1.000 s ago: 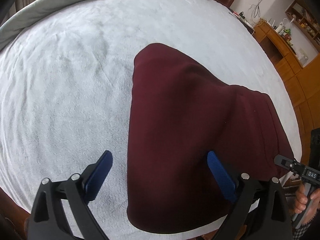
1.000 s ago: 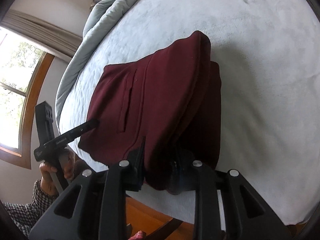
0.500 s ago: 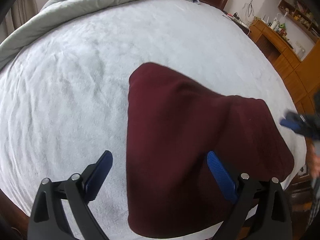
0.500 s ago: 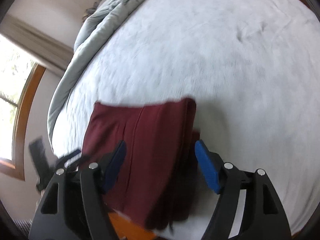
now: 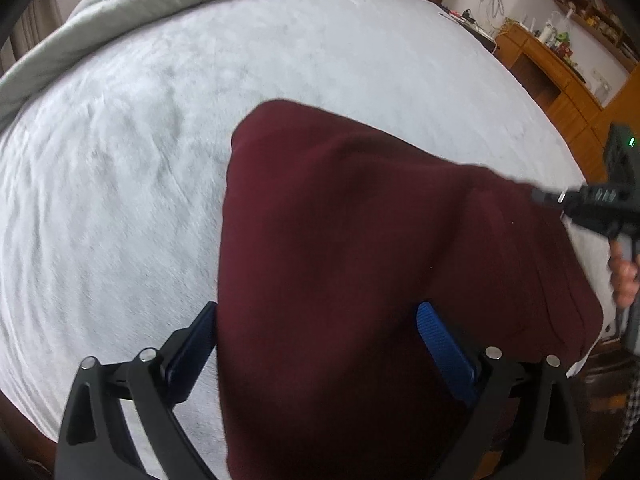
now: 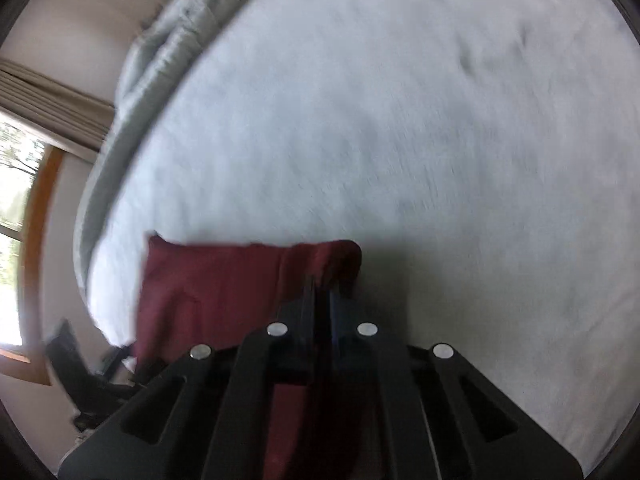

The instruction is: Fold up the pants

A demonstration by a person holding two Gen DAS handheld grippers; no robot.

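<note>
The dark red pants (image 5: 360, 260) lie folded on the white bed (image 5: 120, 200), near its front edge. My left gripper (image 5: 316, 340) is open just above them; its blue pads (image 5: 440, 340) straddle the near part of the cloth without touching it. In the right wrist view the pants (image 6: 224, 284) lie at lower left. My right gripper (image 6: 320, 292) is shut, pads together, above the pants' right folded edge; I see no cloth between the pads. It shows in the left wrist view (image 5: 592, 208) at the far right, over the pants' right side.
A grey duvet (image 5: 160, 8) is bunched along the far side of the bed. Wooden furniture (image 5: 560, 72) stands to the right of the bed. A window with curtains (image 6: 24, 184) is to the left. The bed's front edge is close below the pants.
My right gripper let go of the pants' fold, opened, lifted away, then shut empty. The pants settled flat. My left gripper stayed open and hardly moved.
</note>
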